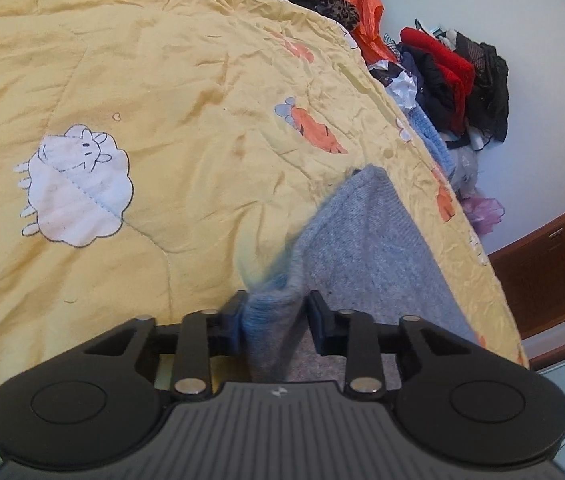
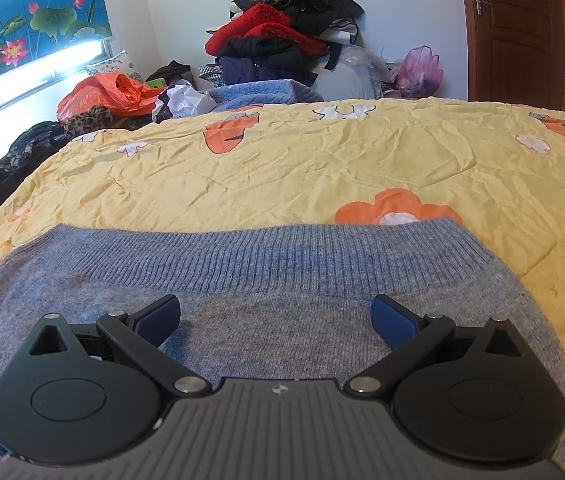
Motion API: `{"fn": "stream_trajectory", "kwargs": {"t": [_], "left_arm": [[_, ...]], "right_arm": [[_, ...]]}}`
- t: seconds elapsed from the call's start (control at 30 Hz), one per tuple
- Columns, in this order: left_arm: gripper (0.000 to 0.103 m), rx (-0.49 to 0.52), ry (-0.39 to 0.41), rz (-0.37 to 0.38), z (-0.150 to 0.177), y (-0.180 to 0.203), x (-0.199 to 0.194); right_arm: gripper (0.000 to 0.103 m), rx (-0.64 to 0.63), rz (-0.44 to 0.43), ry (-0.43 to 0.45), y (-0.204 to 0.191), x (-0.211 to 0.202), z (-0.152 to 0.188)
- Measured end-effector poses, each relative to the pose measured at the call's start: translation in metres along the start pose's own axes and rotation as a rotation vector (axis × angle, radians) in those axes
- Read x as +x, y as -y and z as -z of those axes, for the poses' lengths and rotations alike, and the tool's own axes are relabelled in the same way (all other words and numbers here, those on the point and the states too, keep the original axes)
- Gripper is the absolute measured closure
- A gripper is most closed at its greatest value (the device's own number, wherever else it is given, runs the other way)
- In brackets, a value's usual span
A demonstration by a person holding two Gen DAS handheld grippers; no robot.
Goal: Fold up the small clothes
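Note:
A grey-blue knitted sweater lies flat on a yellow quilt, its ribbed hem towards the far side. In the right wrist view my right gripper hovers low over the sweater's middle, jaws wide apart, with nothing between its blue pads. The left wrist view is rolled sideways. There my left gripper is shut on a bunched edge of the sweater, and the fold of knit fills the gap between the black fingers. The rest of the garment trails away to the right on the quilt.
Past the quilt's far edge stands a tall pile of red and black clothes. An orange plastic bag, a folded light-blue knit and a purple bag lie near it. A brown door is at the right.

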State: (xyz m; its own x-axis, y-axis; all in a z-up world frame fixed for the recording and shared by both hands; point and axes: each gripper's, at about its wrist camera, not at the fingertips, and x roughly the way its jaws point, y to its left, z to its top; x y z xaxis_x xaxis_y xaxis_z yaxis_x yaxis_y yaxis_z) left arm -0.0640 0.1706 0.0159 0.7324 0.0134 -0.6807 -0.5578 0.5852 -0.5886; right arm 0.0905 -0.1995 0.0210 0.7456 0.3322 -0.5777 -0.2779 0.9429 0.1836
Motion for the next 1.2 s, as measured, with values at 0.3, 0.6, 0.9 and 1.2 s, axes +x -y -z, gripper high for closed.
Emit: {"fn": "stream_trajectory", "kwargs": {"t": [0.3, 0.6, 0.9, 1.2], "left_arm": [[0.093, 0.481, 0.13, 0.044, 0.034, 0.07, -0.028], [0.093, 0.791, 0.07, 0.164, 0.09, 0.112, -0.017], [0.093, 0.788, 0.033, 0.186, 0.086, 0.101, -0.015], [0.093, 0.865, 0.029, 0.227, 0.089, 0.121, -0.016]], "right_arm": [[0.003, -0.027, -0.006, -0.048, -0.007, 0.001, -0.01], [0.015, 0.147, -0.551, -0.424, -0.066, 0.017, -0.065], [0.021, 0.209, -0.525, -0.531, -0.1, 0.07, -0.067], [0.083, -0.031, -0.487, -0.472, -0.104, 0.069, -0.083]]}}
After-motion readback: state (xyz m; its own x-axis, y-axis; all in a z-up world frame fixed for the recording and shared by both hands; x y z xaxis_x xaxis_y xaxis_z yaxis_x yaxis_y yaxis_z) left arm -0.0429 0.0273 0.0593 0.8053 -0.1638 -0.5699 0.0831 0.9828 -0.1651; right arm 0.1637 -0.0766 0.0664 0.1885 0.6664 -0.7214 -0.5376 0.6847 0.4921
